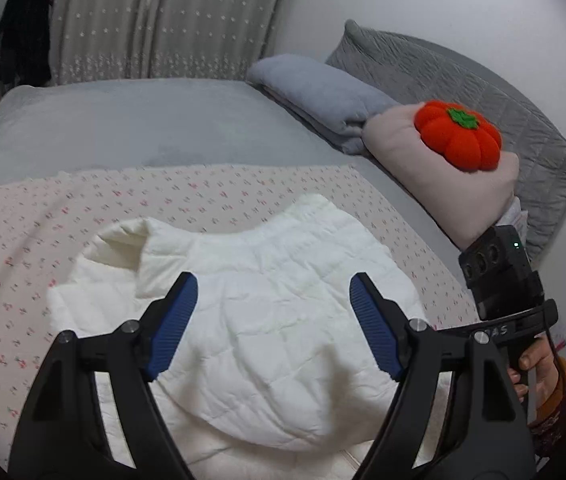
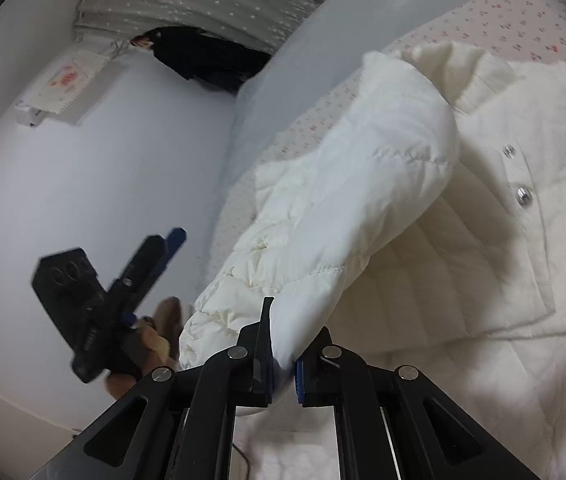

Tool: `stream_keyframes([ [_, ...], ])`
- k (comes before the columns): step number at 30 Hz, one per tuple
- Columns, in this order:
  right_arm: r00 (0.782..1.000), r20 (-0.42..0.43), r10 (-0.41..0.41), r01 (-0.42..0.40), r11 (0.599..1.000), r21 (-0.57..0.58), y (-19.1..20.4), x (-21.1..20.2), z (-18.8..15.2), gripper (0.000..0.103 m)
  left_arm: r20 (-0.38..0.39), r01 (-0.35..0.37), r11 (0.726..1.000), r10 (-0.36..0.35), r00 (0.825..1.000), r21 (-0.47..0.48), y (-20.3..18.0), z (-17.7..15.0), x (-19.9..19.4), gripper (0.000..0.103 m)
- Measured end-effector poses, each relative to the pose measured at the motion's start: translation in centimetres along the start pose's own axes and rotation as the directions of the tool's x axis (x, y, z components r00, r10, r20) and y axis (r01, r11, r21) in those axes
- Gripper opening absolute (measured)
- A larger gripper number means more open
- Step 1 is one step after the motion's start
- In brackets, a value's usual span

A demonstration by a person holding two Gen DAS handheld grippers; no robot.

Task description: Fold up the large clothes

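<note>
Right gripper (image 2: 283, 364), pinching the sleeve (image 2: 347, 184) at lower centre, should carry it across the white jacket (image 1: 267, 320) mid-frame on the bed, while left gripper (image 1: 273, 324) hangs spread above it.

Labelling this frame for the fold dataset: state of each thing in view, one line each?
left gripper: open, empty, above the jacket
right gripper: shut on the sleeve
sleeve: lifted off the jacket body, pinched at its end
white quilted jacket: spread on the bed, not yet folded
grey blanket: folded, by the pillows
pumpkin cushion: resting on the pink pillow
</note>
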State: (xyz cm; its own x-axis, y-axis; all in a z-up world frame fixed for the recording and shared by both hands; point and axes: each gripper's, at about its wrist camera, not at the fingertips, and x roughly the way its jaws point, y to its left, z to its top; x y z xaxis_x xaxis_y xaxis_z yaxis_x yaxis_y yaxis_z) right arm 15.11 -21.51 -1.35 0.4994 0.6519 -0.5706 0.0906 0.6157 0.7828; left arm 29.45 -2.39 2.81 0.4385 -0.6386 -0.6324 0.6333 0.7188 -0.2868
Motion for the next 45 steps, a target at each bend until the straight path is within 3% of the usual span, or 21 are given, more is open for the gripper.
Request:
stream_keyframes([
  [2, 0.997, -0.018, -0.071, 0.072, 0.997, 0.012, -2.3, 1.3, -1.2, 0.007, -0.083, 0.014, 1.000, -0.013, 0.996, 0.012, -0.6, -2.1, 2.6, 0.074],
  [5, 0.979, -0.019, -0.204, 0.204, 0.979, -0.012, -4.8, 3.0, -1.9, 0.010, -0.228, -0.062, 0.996, 0.077, 0.971, 0.071, -1.0, -6.3, 7.3, 0.070],
  [6, 0.969, -0.014, -0.246, 0.246, 0.969, -0.032, -4.9, 2.8, -1.9, 0.015, -0.254, -0.088, 0.991, 0.110, 0.961, 0.098, -1.0, -7.6, 8.4, 0.070],
  [9, 0.950, 0.045, -0.309, 0.312, 0.943, -0.113, -3.0, 0.6, -1.5, 0.025, -0.196, -0.121, 0.976, 0.157, 0.968, 0.183, -1.1, -9.9, 9.0, 0.070],
  [13, 0.875, 0.284, -0.392, 0.470, 0.830, -0.301, 2.5, -2.9, -0.1, 0.030, -0.181, -0.129, 0.970, 0.167, 0.969, 0.205, -0.8, -10.3, 8.9, 0.070],
  [16, 0.807, 0.433, -0.402, 0.578, 0.690, -0.436, 6.5, -1.9, 1.4, 0.031, -0.176, -0.134, 0.969, 0.172, 0.969, 0.208, -0.7, -10.5, 8.9, 0.070],
  [18, 0.789, 0.466, -0.400, 0.605, 0.637, -0.478, 7.5, -0.6, 3.0, 0.031, -0.171, -0.140, 0.968, 0.177, 0.969, 0.211, -0.8, -10.7, 8.8, 0.070],
  [22, 0.785, 0.486, -0.385, 0.601, 0.664, -0.444, 6.5, 3.0, 6.0, 0.031, -0.160, -0.138, 0.970, 0.172, 0.972, 0.201, -1.5, -11.6, 8.7, 0.070],
  [26, 0.726, 0.514, -0.457, 0.666, 0.650, -0.364, 3.9, 7.1, 8.3, 0.031, -0.168, -0.124, 0.972, 0.159, 0.973, 0.202, -1.3, -11.9, 8.3, 0.070],
  [29, 0.717, 0.446, -0.536, 0.689, 0.643, -0.335, 0.7, 9.3, 8.7, 0.031, -0.218, -0.105, 0.971, 0.153, 0.964, 0.216, -1.2, -10.9, 8.1, 0.070],
  [31, 0.706, 0.449, -0.548, 0.703, 0.623, -0.344, -0.9, 10.3, 7.9, 0.030, -0.261, -0.078, 0.980, 0.124, 0.957, 0.181, -0.6, -9.1, 7.4, 0.070],
  [34, 0.722, 0.459, -0.518, 0.678, 0.661, -0.321, -1.9, 10.1, 7.5, 0.030, -0.170, -0.064, 0.990, 0.085, 0.982, 0.125, -0.2, -5.7, 5.3, 0.070],
  [37, 0.731, 0.453, -0.510, 0.666, 0.676, -0.314, -2.1, 9.6, 7.6, 0.030, -0.086, -0.148, 0.984, 0.157, 0.984, 0.103, 0.6, -2.5, 4.9, 0.070],
  [40, 0.728, 0.450, -0.517, 0.671, 0.672, -0.313, -1.9, 9.5, 7.7, 0.031, -0.057, -0.270, 0.959, 0.275, 0.960, 0.083, 2.0, -0.5, 6.7, 0.070],
  [42, 0.727, 0.444, -0.523, 0.673, 0.670, -0.314, -1.9, 9.4, 7.7, 0.031, -0.048, -0.369, 0.926, 0.373, 0.927, 0.077, 3.2, -0.3, 8.1, 0.070],
  [44, 0.730, 0.436, -0.525, 0.671, 0.669, -0.318, -2.1, 9.6, 7.8, 0.031, -0.062, -0.476, 0.877, 0.480, 0.875, 0.068, 4.8, -0.2, 10.0, 0.070],
  [45, 0.733, 0.433, -0.525, 0.670, 0.670, -0.321, -2.1, 9.6, 7.8, 0.031, -0.080, -0.486, 0.873, 0.488, 0.869, 0.050, 5.7, -0.5, 10.8, 0.070],
])
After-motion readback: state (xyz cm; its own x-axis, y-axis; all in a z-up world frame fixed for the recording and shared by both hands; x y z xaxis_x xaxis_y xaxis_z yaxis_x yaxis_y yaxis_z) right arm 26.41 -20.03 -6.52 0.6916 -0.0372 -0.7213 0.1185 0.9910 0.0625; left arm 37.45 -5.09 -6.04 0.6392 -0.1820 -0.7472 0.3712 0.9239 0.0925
